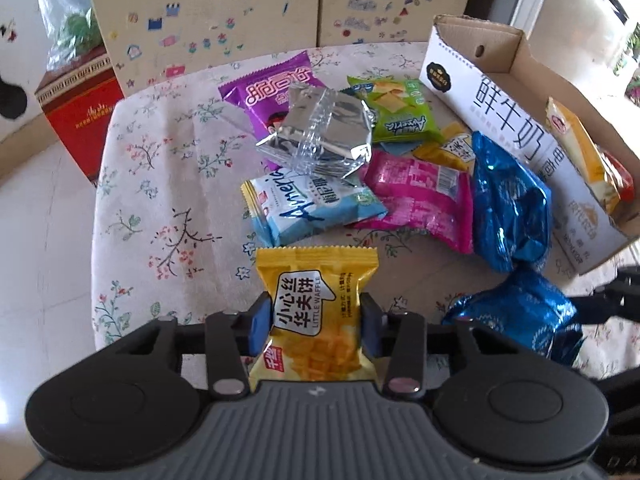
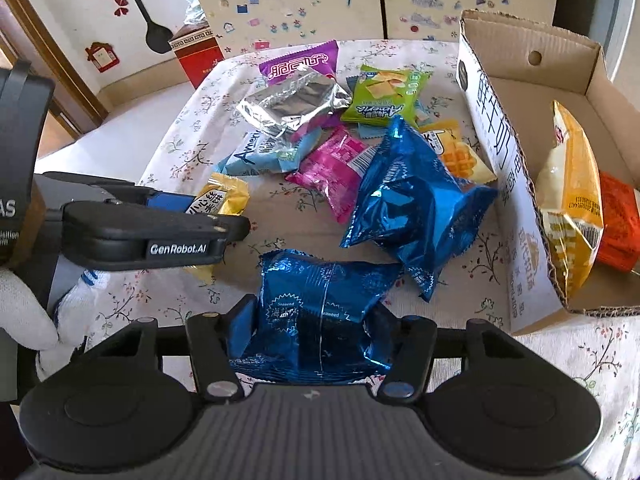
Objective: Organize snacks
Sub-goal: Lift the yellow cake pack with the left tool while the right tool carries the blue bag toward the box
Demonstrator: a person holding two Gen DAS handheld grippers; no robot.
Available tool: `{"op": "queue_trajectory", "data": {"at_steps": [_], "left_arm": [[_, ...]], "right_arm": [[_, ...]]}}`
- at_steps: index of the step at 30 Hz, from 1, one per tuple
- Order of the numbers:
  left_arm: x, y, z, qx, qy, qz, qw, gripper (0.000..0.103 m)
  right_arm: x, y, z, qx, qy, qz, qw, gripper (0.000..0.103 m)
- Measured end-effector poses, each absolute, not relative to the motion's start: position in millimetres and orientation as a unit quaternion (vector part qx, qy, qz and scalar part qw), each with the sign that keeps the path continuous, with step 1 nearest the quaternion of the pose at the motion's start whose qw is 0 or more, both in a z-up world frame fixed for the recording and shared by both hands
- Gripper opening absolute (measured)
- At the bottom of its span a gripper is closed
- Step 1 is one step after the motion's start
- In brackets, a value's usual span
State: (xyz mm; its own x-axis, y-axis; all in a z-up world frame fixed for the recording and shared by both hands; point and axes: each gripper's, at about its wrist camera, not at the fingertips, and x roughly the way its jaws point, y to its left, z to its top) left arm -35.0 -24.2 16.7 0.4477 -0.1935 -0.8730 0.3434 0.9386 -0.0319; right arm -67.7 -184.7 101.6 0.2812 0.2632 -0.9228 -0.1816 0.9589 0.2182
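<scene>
My left gripper (image 1: 316,318) is shut on a yellow waffle packet (image 1: 316,304), held over the near part of the table; it also shows at the left of the right wrist view (image 2: 218,204). My right gripper (image 2: 310,326) is shut on a blue seaweed packet (image 2: 320,316), which also shows in the left wrist view (image 1: 520,312). A second blue packet (image 2: 408,204) lies just beyond. Purple (image 1: 268,88), silver (image 1: 320,132), green (image 1: 396,108), light blue (image 1: 308,204) and pink (image 1: 420,196) packets lie heaped mid-table. A cardboard box (image 2: 500,152) stands at the right with a yellow bag (image 2: 572,208) and an orange-red packet (image 2: 620,224) inside.
The table has a floral cloth (image 1: 160,184). A red box (image 1: 80,120) stands on the floor past its far left corner. Cabinets with stickers (image 1: 240,12) stand behind. A small yellow waffle packet (image 2: 456,152) lies against the box's wall.
</scene>
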Motion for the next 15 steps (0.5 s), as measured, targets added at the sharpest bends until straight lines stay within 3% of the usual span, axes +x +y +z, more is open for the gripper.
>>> {"op": "queue_trajectory", "data": {"at_steps": [15], "left_arm": [[-48.3,-15.2,42.3,0.071,0.461,-0.165,0.869,0.043]], "right_arm": [[-66.6,-184.0,122.8,0.039,0.542,0.165,0.823,0.065]]}}
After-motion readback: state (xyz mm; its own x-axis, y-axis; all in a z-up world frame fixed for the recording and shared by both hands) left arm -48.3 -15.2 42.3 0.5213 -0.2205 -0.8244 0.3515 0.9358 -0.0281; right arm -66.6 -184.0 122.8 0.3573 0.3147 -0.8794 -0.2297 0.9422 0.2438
